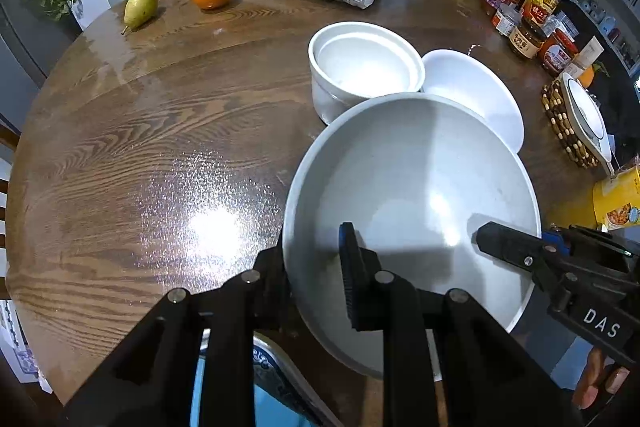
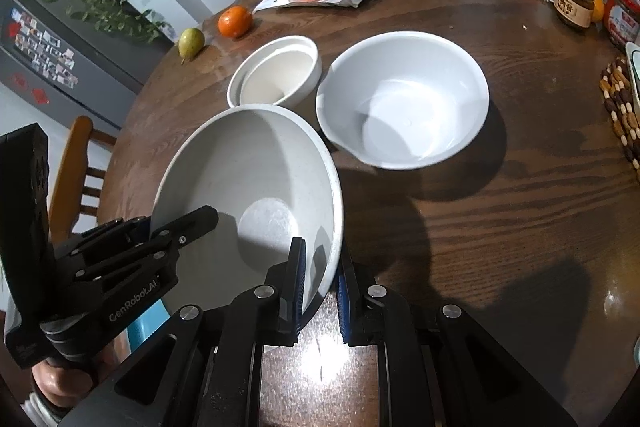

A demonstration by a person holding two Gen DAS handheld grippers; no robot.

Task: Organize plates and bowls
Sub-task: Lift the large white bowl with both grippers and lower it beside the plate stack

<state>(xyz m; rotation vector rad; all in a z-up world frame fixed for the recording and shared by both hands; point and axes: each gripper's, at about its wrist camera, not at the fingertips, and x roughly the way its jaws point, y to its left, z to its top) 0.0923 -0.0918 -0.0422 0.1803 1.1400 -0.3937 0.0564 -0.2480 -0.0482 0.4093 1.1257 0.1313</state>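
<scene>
The wide grey shallow bowl (image 2: 256, 187) was found pinched at opposite rims by the left gripper (image 1: 316, 279) and right gripper (image 2: 320, 291), held tilted above the table, not yet nested with the white bowl (image 2: 404, 107) and stacked white bowls (image 2: 276, 75).

Both tools grip a large grey bowl (image 1: 408, 195), left tool (image 1: 316, 267) clamping its near rim.

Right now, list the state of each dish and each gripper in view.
Large grey bowl: tilted, lifted, gripped at opposite rims.
Left gripper: shut on the grey bowl's rim.
Right gripper: shut on the grey bowl's rim.
Wide white bowl: upright, empty, on the table.
Small white nested bowls: stacked, upright, on the table.
</scene>
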